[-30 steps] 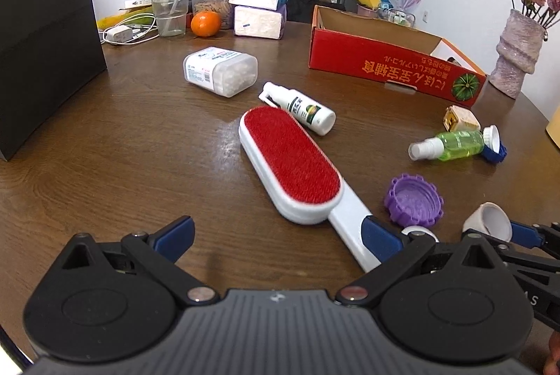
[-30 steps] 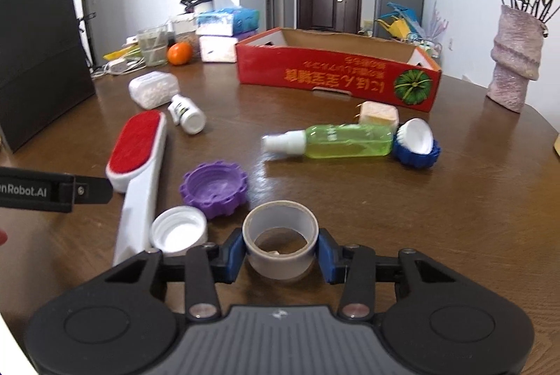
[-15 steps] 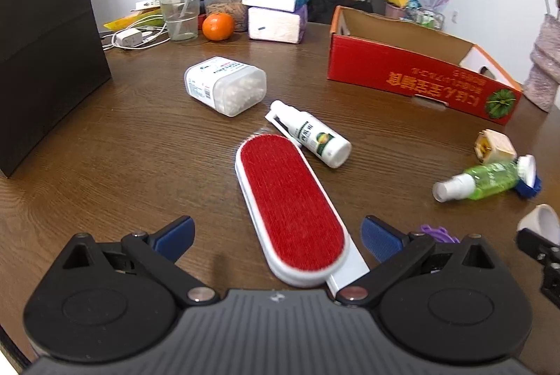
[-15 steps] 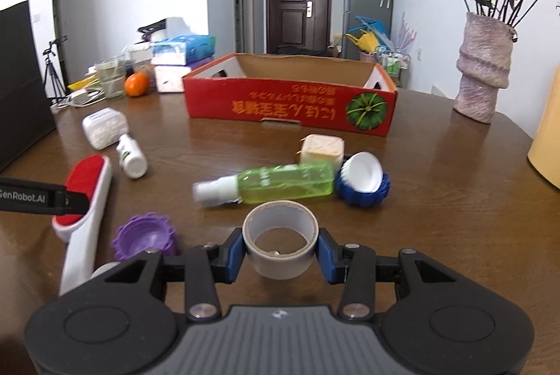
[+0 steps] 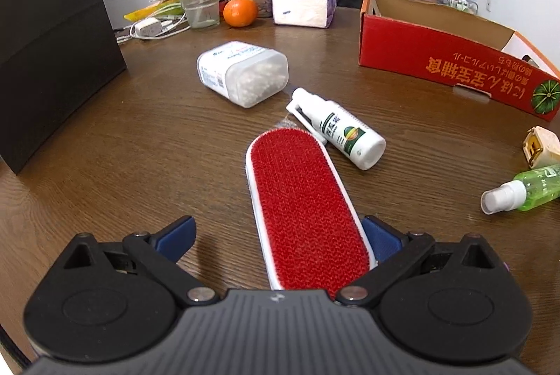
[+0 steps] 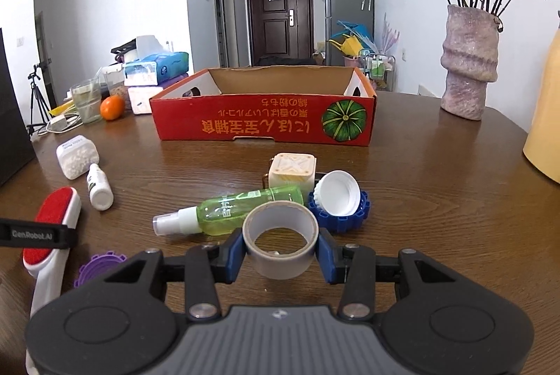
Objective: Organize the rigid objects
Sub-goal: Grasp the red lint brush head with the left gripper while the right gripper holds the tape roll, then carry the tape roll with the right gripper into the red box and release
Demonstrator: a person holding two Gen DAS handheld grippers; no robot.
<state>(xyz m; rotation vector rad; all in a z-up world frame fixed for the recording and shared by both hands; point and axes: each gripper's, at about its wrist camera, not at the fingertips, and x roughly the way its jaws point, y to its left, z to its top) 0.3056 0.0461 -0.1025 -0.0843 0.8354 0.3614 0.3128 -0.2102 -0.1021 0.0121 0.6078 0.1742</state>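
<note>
Left gripper (image 5: 276,236) body: matte black plastic, two round disc housings either side of a ribbed grey centre plate bearing a small pale logo.
Left linkage: black angled arms, one silver pivot screw on each side near the centre plate.
Left pads (image 5: 175,233): dark blue, textured.
Right gripper (image 6: 280,256) body: same build, with black discs, a ribbed grey plate and a small logo.
Right linkage: black bars, silver screws at four pivots.
Right pads (image 6: 234,254): blue, rectangular.
Marking: white "GenRobot.AI" lettering on the black side of the left gripper, seen in the right wrist view.
</note>
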